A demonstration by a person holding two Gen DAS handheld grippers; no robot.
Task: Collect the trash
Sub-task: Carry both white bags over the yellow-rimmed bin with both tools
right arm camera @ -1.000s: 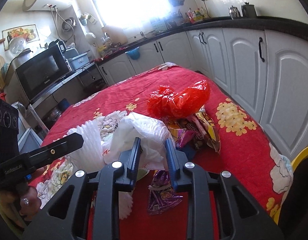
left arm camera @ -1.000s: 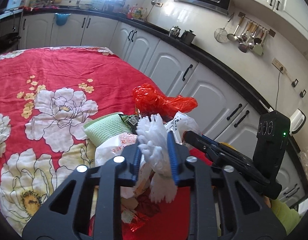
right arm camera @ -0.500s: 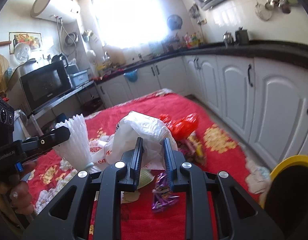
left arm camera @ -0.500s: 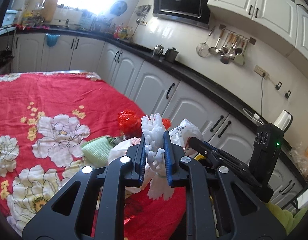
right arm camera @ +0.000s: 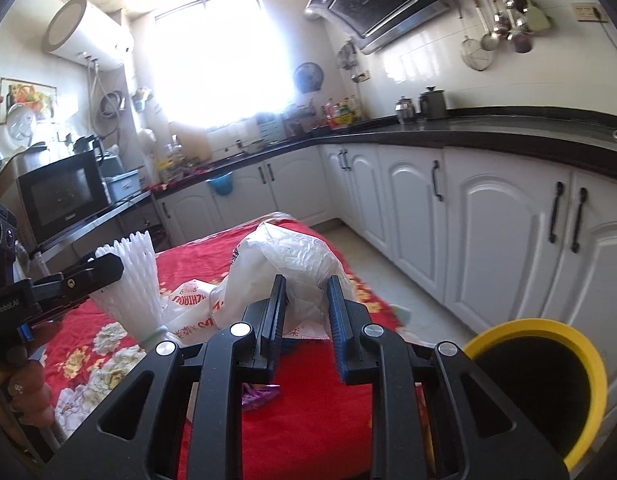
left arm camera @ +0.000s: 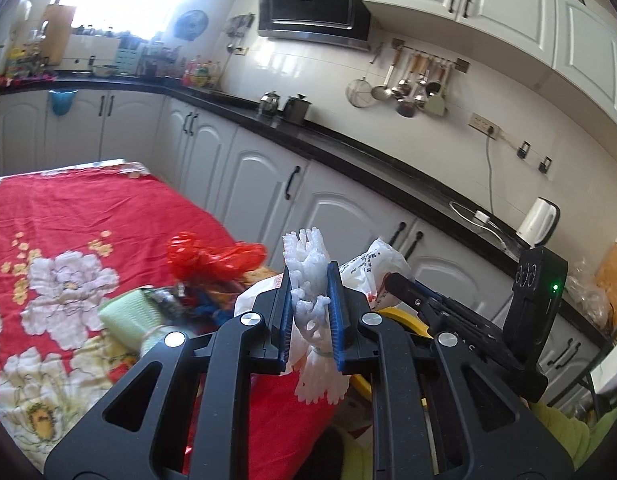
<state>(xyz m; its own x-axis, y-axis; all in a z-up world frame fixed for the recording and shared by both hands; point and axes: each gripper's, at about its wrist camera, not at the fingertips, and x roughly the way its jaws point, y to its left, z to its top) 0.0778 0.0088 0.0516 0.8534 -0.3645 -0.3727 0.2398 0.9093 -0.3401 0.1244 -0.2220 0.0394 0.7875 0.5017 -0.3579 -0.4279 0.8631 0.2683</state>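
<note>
A home kitchen: white cabinets (right arm camera: 420, 216) under a black counter (right arm camera: 468, 136), a range hood (right arm camera: 372, 4), utensils on a wall rail (left arm camera: 412, 84), a microwave (right arm camera: 62, 196) and a wall-mounted water heater (right arm camera: 88, 36).

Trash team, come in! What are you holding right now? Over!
Left hand-held gripper shut on white foam net. Right hand-held gripper shut on white plastic bag. Yellow-rimmed bin sits lower right, nothing blocking it.
</note>
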